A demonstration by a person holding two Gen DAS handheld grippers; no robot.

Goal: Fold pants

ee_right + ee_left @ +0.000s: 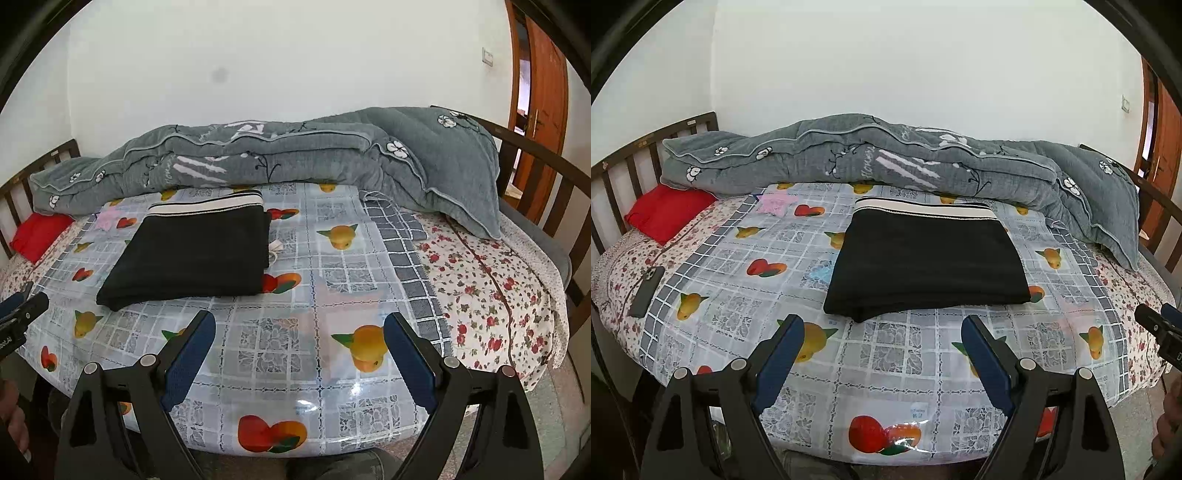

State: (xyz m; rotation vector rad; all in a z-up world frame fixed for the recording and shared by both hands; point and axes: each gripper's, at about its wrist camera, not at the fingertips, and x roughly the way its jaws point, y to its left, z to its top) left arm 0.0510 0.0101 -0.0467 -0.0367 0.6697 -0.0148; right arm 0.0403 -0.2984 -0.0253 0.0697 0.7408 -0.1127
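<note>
- Pants (pixel 925 258) lie folded into a flat black rectangle on the fruit-print plastic cover (pixel 886 354), striped white waistband at the far edge, near the grey quilt (pixel 871 158).
- My left gripper (pixel 882 325) hovers above the cover on the near side of the pants, jaws spread wide, nothing between them.
- My right gripper (pixel 300 321) hangs over bare cover to the right of the pants (pixel 192 254), jaws just as wide, holding nothing.
- Neither tool touches the fabric.
- A red pillow (pixel 666 212) sits at the far left by the headboard; a dark phone (pixel 646 291) lies on the floral sheet (pixel 487 295).
- A white cord end (pixel 275 247) peeks out at the pants' right edge.
</note>
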